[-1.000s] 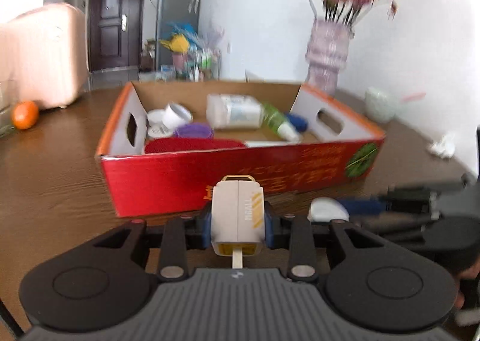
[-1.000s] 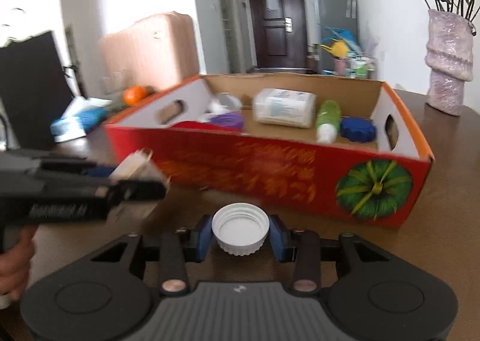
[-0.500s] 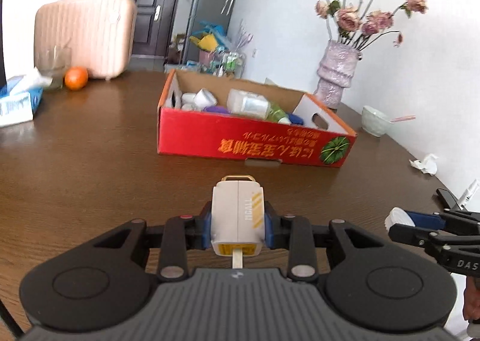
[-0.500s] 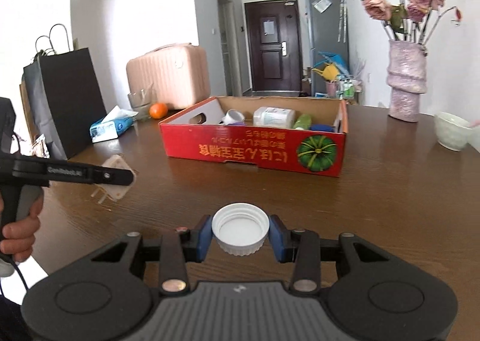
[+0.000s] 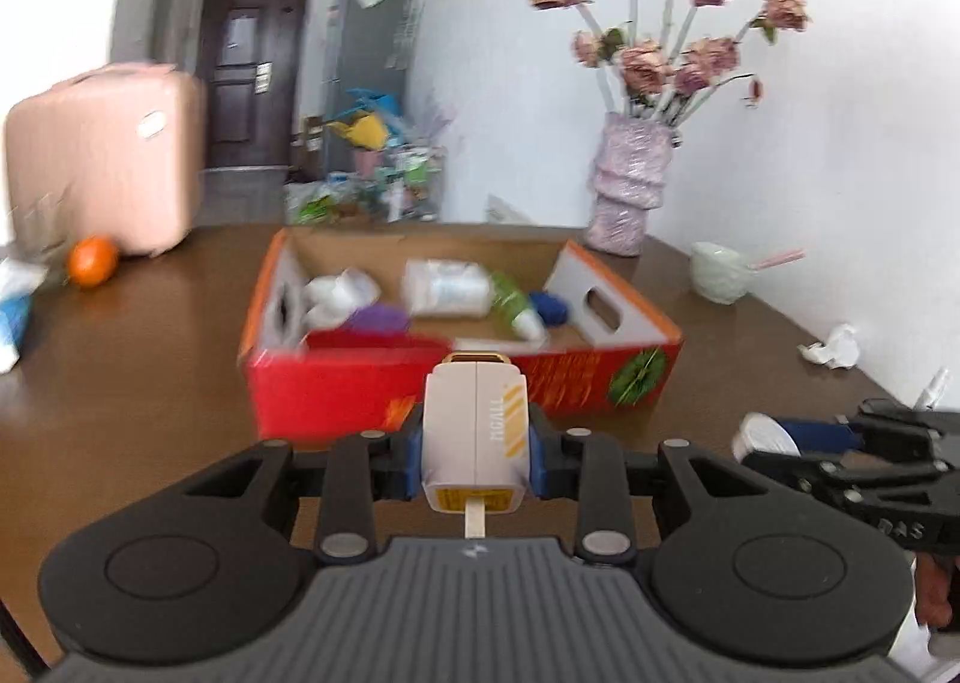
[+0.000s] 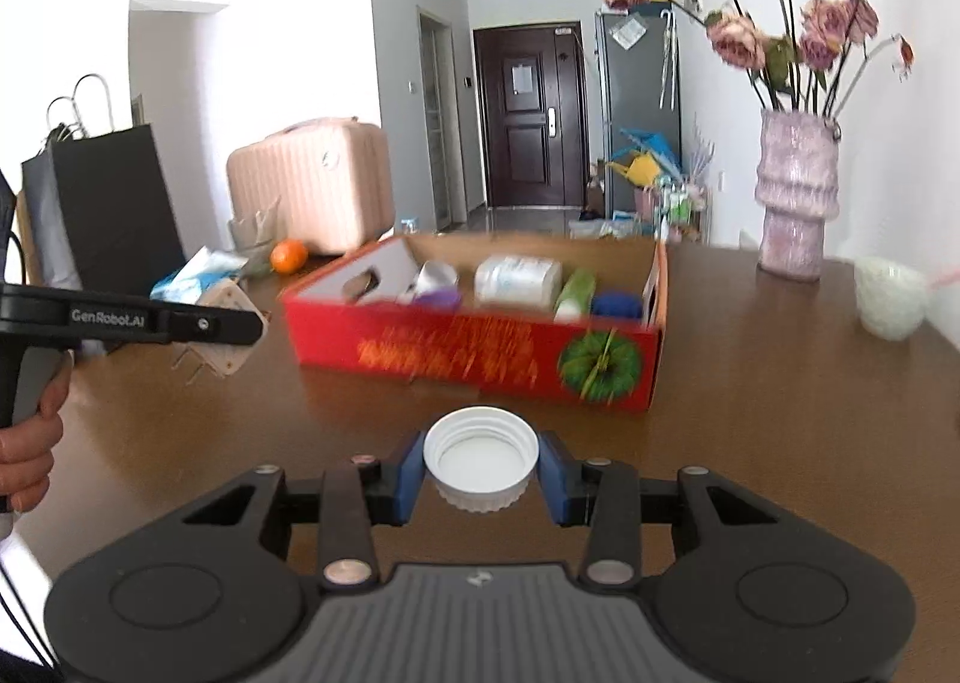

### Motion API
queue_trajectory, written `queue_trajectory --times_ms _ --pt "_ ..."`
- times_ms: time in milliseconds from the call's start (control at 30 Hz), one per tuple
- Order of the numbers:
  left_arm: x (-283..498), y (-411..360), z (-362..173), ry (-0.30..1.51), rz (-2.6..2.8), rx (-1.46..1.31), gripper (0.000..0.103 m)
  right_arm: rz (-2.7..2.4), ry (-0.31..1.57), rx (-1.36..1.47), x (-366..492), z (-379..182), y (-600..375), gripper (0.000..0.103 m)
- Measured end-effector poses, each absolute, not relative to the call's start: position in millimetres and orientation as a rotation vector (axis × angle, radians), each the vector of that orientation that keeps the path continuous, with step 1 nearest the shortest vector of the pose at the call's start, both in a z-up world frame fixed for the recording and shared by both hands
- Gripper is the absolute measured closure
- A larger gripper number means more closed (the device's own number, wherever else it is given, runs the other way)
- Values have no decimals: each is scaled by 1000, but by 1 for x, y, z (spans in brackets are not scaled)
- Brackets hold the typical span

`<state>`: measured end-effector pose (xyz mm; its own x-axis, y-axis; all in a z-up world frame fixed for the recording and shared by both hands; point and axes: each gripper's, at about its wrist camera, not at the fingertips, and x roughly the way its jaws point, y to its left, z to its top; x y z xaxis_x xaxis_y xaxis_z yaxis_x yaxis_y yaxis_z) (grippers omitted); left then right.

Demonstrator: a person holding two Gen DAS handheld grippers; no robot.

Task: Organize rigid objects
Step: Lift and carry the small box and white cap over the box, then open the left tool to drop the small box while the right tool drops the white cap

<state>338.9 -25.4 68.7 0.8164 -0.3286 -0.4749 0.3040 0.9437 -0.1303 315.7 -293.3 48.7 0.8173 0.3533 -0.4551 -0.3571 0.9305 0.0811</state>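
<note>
My left gripper (image 5: 477,443) is shut on a small beige box-shaped gadget (image 5: 475,431) with a gold loop on top, held above the table in front of the red cardboard box (image 5: 336,389). My right gripper (image 6: 481,467) is shut on a white plastic bottle cap (image 6: 481,458), held above the table short of the same box (image 6: 468,353). The box holds a white jar (image 6: 519,281), a green bottle (image 6: 576,293), a blue cap (image 6: 612,305), a purple lid and white cups. Each gripper shows in the other's view: the right one (image 5: 780,437), the left one (image 6: 240,323).
A pink vase with dried roses (image 6: 792,197) and a pale bowl (image 6: 888,293) stand at the back right. An orange (image 6: 288,255), a tissue pack (image 6: 198,275), a pink suitcase (image 6: 312,185) and a black bag (image 6: 102,203) are at the left. Crumpled paper (image 5: 834,347) lies right.
Both grippers moved closer to the red box after pulling back from it, each still holding its object. The views are blurred by motion.
</note>
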Motion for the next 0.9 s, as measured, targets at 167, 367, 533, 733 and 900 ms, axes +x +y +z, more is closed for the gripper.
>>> queue_trajectory --times_ms 167,367,533,733,900 --pt "409 -46 80 520 -382 -30 72 359 422 -27 372 79 -295 64" --pt "497 -76 67 609 -425 -15 72 320 492 -54 464 75 -286 64" --pt "558 -81 41 714 -407 -113 71 265 601 -76 525 43 -276 64" --pt "579 -84 19 724 -442 -124 58 230 597 -142 545 15 -261 59" --pt "581 -73 27 711 -426 -141 36 219 495 -200 530 7 -250 32"
